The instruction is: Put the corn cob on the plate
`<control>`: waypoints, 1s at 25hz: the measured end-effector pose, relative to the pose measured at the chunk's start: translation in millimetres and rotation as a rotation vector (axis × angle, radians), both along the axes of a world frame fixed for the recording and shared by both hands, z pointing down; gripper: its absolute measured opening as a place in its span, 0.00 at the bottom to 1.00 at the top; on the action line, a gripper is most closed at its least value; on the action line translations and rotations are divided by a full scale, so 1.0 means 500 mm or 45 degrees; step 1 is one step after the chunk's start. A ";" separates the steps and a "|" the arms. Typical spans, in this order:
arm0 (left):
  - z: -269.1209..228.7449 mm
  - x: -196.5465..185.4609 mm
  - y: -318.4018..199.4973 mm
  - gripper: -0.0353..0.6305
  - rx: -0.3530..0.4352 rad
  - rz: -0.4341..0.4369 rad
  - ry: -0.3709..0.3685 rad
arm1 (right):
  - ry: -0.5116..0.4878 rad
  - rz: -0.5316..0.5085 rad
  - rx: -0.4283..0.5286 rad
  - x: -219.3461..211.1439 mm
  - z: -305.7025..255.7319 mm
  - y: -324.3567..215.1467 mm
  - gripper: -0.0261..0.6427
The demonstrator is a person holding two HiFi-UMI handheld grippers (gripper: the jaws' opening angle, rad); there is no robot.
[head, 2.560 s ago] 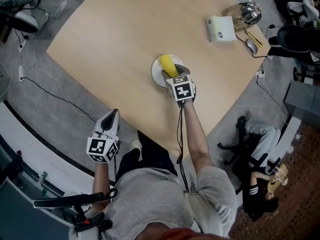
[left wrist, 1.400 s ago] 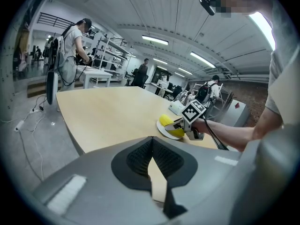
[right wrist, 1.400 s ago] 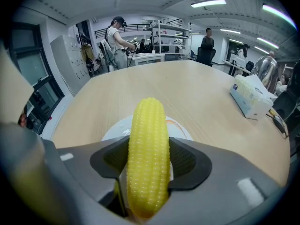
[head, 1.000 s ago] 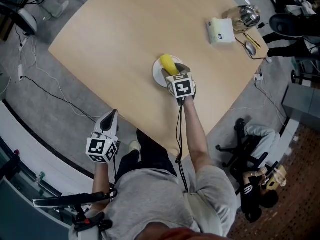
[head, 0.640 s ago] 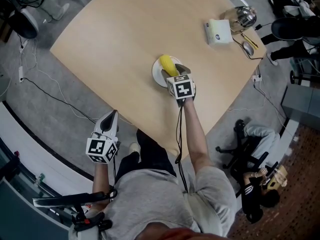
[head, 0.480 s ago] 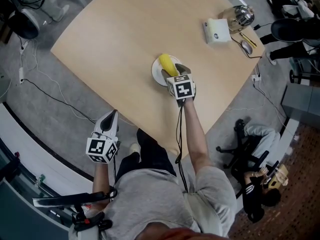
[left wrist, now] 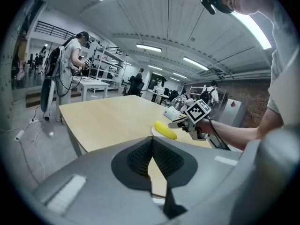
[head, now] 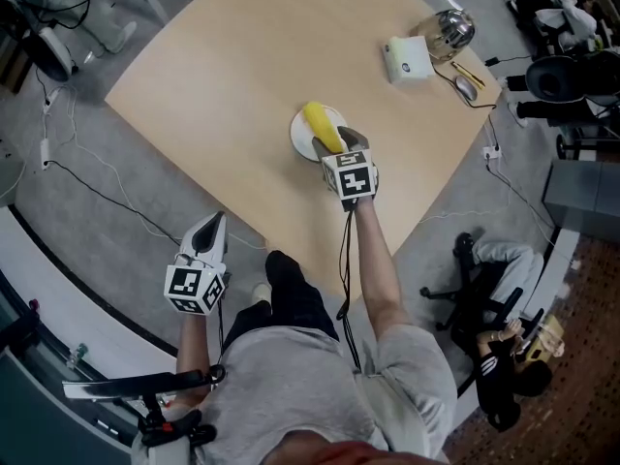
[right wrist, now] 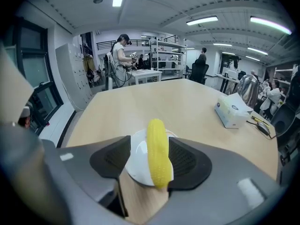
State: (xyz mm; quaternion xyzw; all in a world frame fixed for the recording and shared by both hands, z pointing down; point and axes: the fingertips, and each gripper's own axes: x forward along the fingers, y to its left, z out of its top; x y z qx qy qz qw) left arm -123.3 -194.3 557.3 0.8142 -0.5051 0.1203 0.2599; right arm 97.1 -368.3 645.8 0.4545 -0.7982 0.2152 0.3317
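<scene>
The yellow corn cob (head: 323, 127) lies across the small white plate (head: 302, 141) near the middle of the wooden table. My right gripper (head: 347, 141) hovers at the cob's near end. Its jaws are open and have just been closing a little. In the right gripper view the corn cob (right wrist: 157, 151) shows between the wide-set pads (right wrist: 115, 157), resting on the plate (right wrist: 138, 165). My left gripper (head: 215, 223) hangs off the table's near edge over the floor. In the left gripper view its pads (left wrist: 140, 154) meet with nothing between them.
A white tissue box (head: 405, 59), a metal kettle (head: 449, 29) and a mouse (head: 466, 86) sit at the table's far right corner. Cables run over the grey floor at the left. A black chair (head: 484, 279) stands by the right edge. People work at far benches.
The right gripper has drawn back slightly from the plate and risen. The corn cob stays on the plate. The left gripper has lifted a little.
</scene>
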 end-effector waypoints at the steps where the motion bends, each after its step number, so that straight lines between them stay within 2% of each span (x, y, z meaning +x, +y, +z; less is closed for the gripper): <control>1: -0.005 0.000 0.003 0.08 0.009 0.003 -0.004 | -0.001 0.004 0.009 0.002 -0.008 0.007 0.43; 15: -0.081 0.013 0.056 0.08 0.134 0.051 -0.028 | -0.070 0.124 0.147 0.051 -0.120 0.120 0.37; 25: -0.128 0.030 0.112 0.08 0.225 0.098 -0.019 | -0.121 0.211 0.271 0.075 -0.196 0.228 0.29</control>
